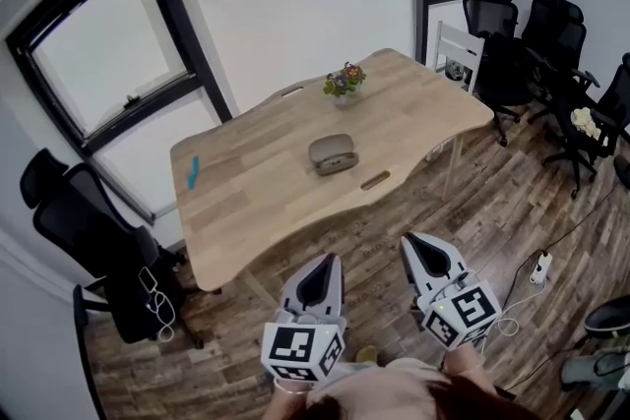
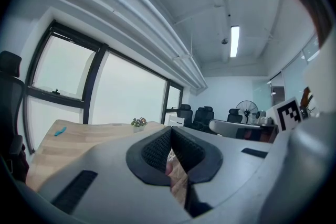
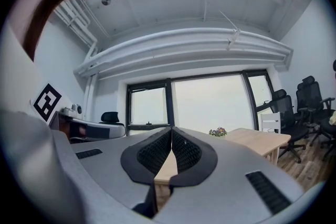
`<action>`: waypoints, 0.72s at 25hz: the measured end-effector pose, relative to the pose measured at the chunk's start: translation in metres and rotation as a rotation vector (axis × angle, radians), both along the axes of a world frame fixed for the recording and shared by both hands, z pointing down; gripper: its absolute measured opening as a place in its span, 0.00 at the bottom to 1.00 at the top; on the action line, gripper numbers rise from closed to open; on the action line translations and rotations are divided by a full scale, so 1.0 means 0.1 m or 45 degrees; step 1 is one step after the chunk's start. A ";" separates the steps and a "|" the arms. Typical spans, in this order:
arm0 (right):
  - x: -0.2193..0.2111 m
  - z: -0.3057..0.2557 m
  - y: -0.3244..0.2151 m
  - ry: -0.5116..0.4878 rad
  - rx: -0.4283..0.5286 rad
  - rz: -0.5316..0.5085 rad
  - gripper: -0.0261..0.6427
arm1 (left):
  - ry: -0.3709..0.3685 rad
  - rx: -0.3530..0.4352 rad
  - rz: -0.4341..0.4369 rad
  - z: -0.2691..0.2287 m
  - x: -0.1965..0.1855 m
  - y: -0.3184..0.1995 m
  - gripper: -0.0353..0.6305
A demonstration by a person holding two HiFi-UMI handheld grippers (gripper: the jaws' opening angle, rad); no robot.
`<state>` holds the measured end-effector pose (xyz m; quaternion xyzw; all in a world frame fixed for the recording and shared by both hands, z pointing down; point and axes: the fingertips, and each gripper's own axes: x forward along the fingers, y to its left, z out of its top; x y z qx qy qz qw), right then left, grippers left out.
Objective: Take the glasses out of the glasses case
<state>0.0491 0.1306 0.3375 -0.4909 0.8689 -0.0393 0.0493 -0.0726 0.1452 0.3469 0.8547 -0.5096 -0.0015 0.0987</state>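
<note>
A closed grey-brown glasses case (image 1: 333,153) lies near the middle of the wooden table (image 1: 256,202) in the head view. No glasses show outside it. My left gripper (image 1: 322,269) and my right gripper (image 1: 426,251) hang side by side above the floor, well short of the table's near edge, both pointing toward it. Each one's jaws are pressed together with nothing between them. In the left gripper view the shut left gripper (image 2: 171,136) points over the table toward the windows. In the right gripper view the shut right gripper (image 3: 171,137) points the same way. The case is hidden in both gripper views.
A small pot of flowers (image 1: 344,82) stands behind the case, and a blue object (image 1: 193,172) lies near the table's left end. Black office chairs stand at the left (image 1: 89,231) and right (image 1: 551,54). A power strip (image 1: 540,268) with a cable lies on the wooden floor.
</note>
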 end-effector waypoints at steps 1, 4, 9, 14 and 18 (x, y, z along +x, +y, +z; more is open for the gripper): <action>0.00 -0.01 -0.03 0.004 0.002 0.001 0.04 | -0.003 0.001 -0.003 0.00 -0.01 -0.03 0.05; -0.01 0.00 -0.11 0.014 0.008 0.006 0.04 | -0.013 0.000 -0.012 0.02 -0.05 -0.11 0.05; 0.02 0.05 -0.20 0.043 0.016 0.018 0.04 | -0.013 -0.023 -0.018 0.09 -0.06 -0.23 0.05; 0.08 0.08 -0.33 0.053 0.024 0.013 0.04 | -0.023 -0.038 -0.015 0.14 0.03 -0.37 0.06; 0.12 0.12 -0.52 0.040 0.034 -0.003 0.04 | -0.027 -0.050 -0.019 0.20 0.11 -0.54 0.05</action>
